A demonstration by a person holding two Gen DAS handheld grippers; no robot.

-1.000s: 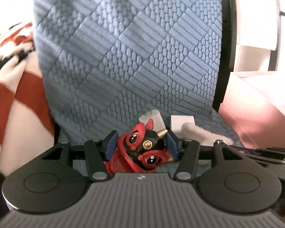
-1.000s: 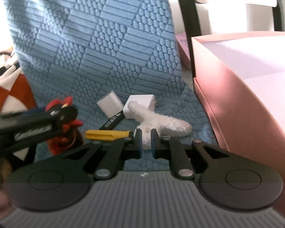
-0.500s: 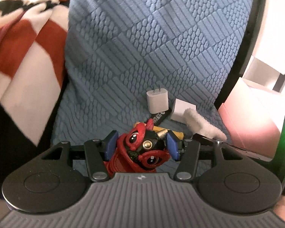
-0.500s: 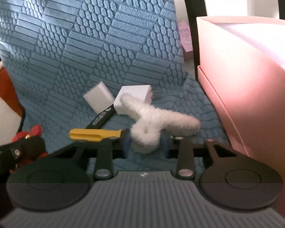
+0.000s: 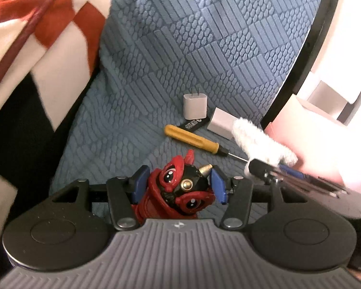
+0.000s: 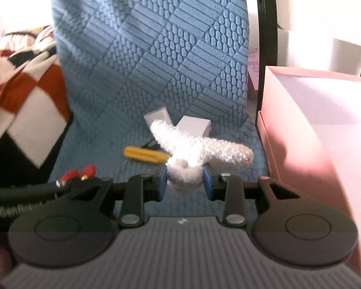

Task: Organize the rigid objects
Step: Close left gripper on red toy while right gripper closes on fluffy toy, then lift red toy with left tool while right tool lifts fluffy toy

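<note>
My left gripper (image 5: 179,183) is shut on a red and black toy figure (image 5: 180,190) and holds it above the blue quilted cover (image 5: 180,60). My right gripper (image 6: 184,183) is shut on a white fuzzy hair clip (image 6: 195,149), lifted off the cover; the clip also shows in the left wrist view (image 5: 262,144). On the cover lie a yellow-handled screwdriver (image 5: 192,139), two white chargers (image 5: 195,106) (image 5: 222,122) and a black USB stick (image 5: 192,125).
A pink open box (image 6: 312,120) stands at the right, next to my right gripper. A red, white and black blanket (image 5: 36,36) lies at the left. A black frame bar (image 6: 264,36) runs behind the cover.
My right gripper opened, closed on the white fuzzy clip and lifted it off the cover. My left gripper, still holding the toy figure, rose and pulled back.
</note>
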